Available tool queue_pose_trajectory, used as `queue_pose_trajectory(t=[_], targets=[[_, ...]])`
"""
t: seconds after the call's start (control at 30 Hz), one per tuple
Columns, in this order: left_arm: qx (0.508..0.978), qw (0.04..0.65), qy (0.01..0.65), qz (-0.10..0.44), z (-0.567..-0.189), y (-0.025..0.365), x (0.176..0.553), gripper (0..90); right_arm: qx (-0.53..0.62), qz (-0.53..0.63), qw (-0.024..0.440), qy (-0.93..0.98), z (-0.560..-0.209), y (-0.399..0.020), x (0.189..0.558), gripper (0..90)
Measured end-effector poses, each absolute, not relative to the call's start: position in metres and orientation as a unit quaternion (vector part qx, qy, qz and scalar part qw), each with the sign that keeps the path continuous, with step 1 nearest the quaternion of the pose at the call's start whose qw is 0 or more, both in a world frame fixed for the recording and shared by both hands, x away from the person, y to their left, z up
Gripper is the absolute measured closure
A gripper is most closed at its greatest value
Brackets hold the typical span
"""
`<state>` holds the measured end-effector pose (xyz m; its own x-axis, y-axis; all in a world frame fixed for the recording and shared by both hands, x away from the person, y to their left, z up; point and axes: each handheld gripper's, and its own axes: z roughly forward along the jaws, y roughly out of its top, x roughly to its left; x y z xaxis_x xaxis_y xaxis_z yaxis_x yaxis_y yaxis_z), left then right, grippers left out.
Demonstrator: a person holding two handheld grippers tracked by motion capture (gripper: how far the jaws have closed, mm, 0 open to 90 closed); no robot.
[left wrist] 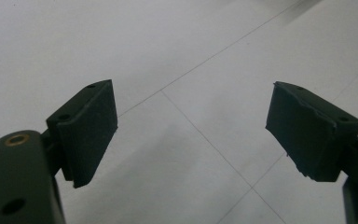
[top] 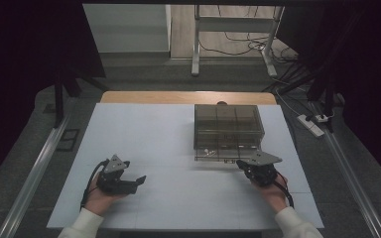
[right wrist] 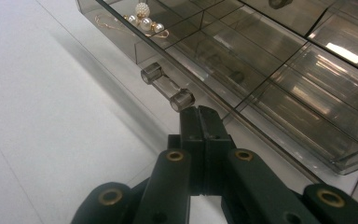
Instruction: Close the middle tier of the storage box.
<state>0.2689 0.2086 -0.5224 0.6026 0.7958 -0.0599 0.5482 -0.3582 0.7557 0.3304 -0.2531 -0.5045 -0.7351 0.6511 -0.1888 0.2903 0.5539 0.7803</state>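
Right claw point(right wrist: 199, 112) pressed together, empty, tips just beside the handle point(right wrist: 167, 86) of the smoky drawer box point(top: 228, 130), desk point(top: 154, 148) far right; pearl jewelry point(right wrist: 144, 21), maybe earrings, inside. Left claw point(left wrist: 191, 130) apart, near left.

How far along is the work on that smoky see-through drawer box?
Already done, it seems: the bottom drawer stands pulled out, with pearl jewellery in one compartment. In hand: the right gripper, jaws shut and empty, sits just short of the drawer's clear handle. Whether it will push or pull next I cannot tell. The left gripper waits open over the bare table.
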Motion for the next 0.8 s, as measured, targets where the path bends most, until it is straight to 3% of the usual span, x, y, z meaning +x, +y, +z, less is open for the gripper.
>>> queue_pose_trajectory(t=[0.8], targets=[[0.808, 0.385, 0.417, 0.159, -0.5224, 0.2097, 0.2693, 16.5, 0.274, 0.379, 0.24, 0.851, -0.5071, -0.2497, 0.3352, 89.4]])
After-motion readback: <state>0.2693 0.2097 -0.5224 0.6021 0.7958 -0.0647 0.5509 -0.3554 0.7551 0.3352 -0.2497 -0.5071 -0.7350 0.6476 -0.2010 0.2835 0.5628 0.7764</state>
